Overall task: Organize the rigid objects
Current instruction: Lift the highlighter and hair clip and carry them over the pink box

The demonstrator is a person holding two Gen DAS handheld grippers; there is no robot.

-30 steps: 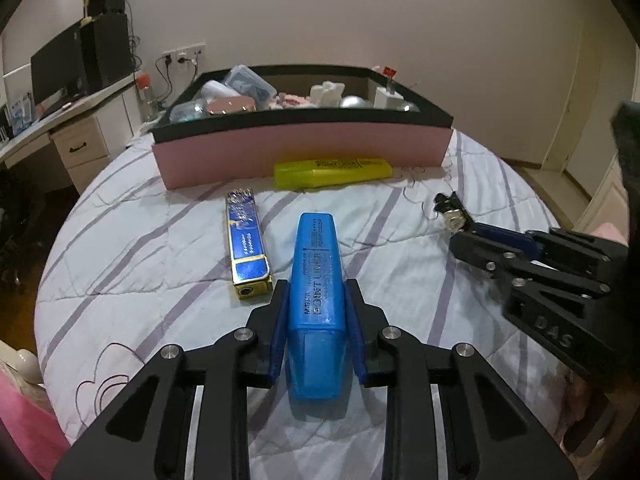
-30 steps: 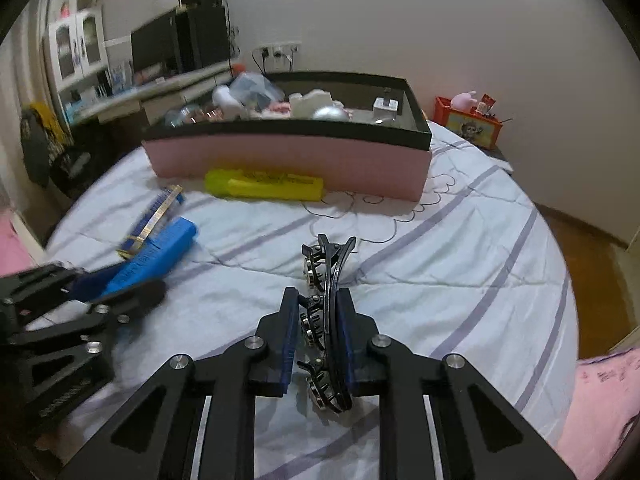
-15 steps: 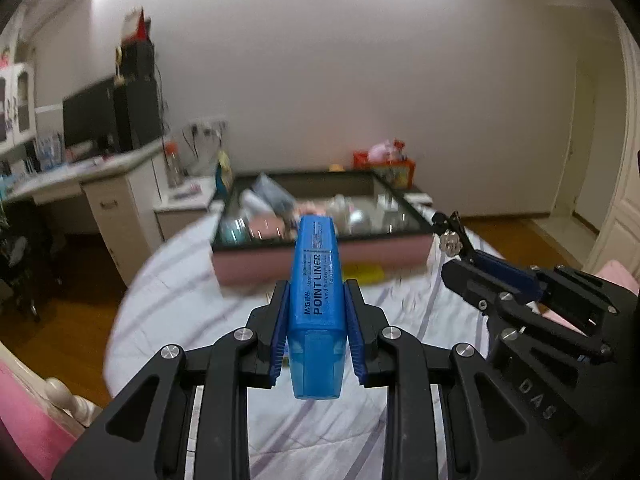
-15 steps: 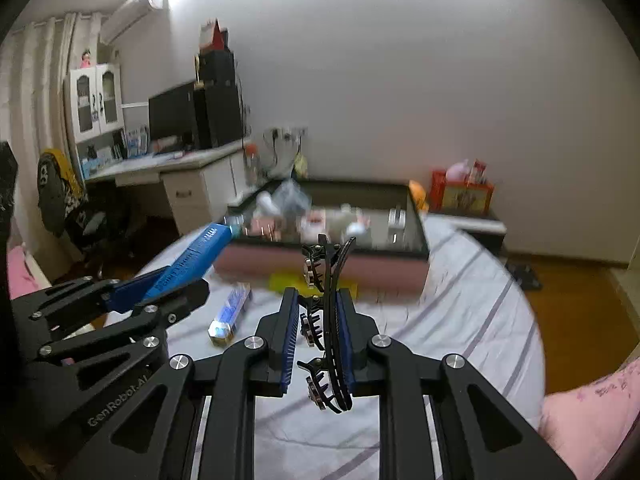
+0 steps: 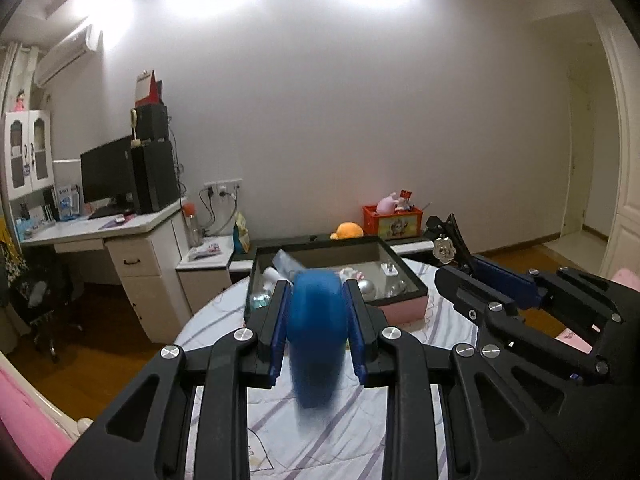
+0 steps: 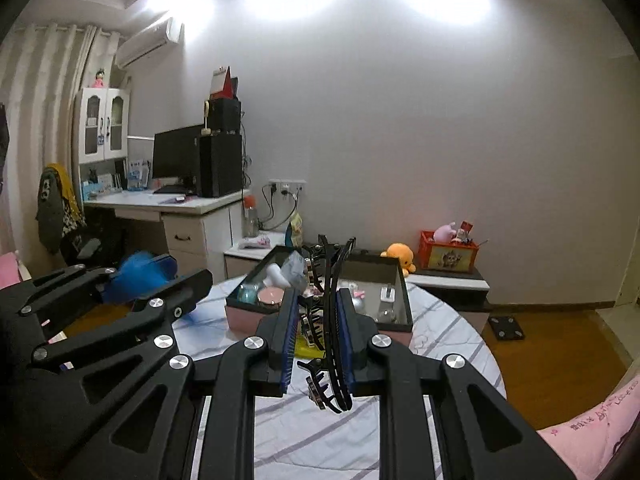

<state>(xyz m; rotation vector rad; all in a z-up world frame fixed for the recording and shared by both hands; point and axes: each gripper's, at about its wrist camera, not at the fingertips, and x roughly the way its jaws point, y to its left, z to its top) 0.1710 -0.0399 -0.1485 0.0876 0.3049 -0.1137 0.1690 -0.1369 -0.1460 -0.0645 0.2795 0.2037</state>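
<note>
My left gripper (image 5: 316,300) is shut on a blue highlighter (image 5: 317,336), blurred and seen end-on, held high above the round bed. My right gripper (image 6: 318,300) is shut on a black hair claw clip (image 6: 328,320) with metal flower trim, also held high. Each gripper shows in the other's view: the right one with the clip (image 5: 446,246), the left one with the highlighter (image 6: 136,276). The pink box with a black rim (image 5: 400,308) lies ahead and below, holding several small items. It also shows in the right wrist view (image 6: 240,314). A yellow highlighter (image 6: 304,346) shows partly behind my fingers.
The bed has a white cover with purple stripes (image 5: 448,320). A desk with a monitor (image 5: 108,176) stands at the left. A low white shelf behind the bed carries a red toy box (image 5: 392,222) and an orange plush (image 5: 348,231). Wooden floor lies around the bed.
Both grippers have risen and tilted up, so the box and bed look smaller and lower. The blue highlighter now points more along the view and blurs. Both grips stay shut.
</note>
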